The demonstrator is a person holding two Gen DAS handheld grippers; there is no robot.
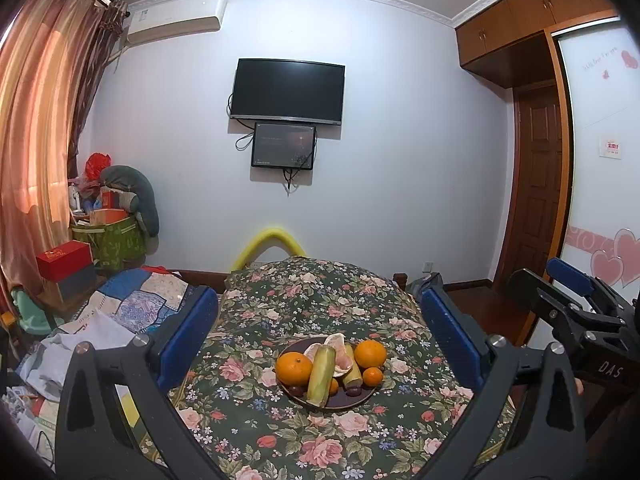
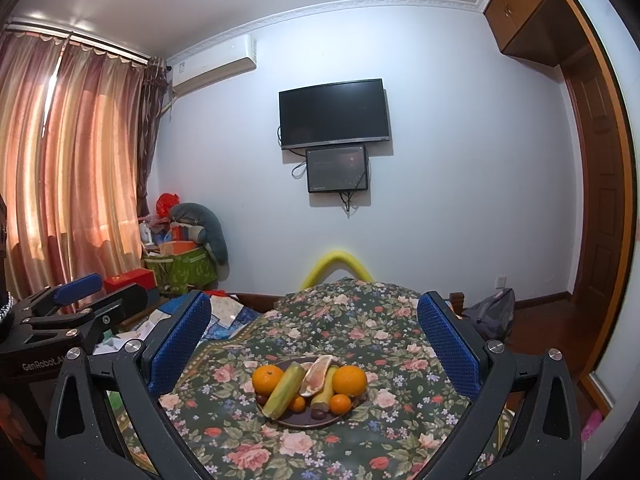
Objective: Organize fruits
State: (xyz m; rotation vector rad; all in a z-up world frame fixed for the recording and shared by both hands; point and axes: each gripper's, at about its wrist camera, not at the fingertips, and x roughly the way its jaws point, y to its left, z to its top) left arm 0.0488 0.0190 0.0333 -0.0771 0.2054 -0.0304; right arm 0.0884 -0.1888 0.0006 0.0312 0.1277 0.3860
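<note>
A dark round plate (image 1: 348,402) (image 2: 304,422) sits on a floral cloth. It holds two large oranges (image 1: 293,368) (image 2: 349,380), small oranges (image 1: 373,376), two pale green stalk pieces (image 1: 321,376) (image 2: 283,390), a peeled pomelo segment (image 1: 338,354) (image 2: 316,374) and small dark fruits (image 1: 353,391). My left gripper (image 1: 320,328) is open and empty, above and short of the plate. My right gripper (image 2: 316,332) is open and empty, likewise held back from the plate. Each gripper shows at the edge of the other's view.
The floral cloth (image 1: 320,300) covers a raised surface. Clothes and papers lie at the left (image 1: 100,328). Boxes and a green bag (image 1: 112,240) stand by the curtain. A TV (image 1: 288,92) hangs on the far wall. A wardrobe and door stand at the right (image 1: 536,200).
</note>
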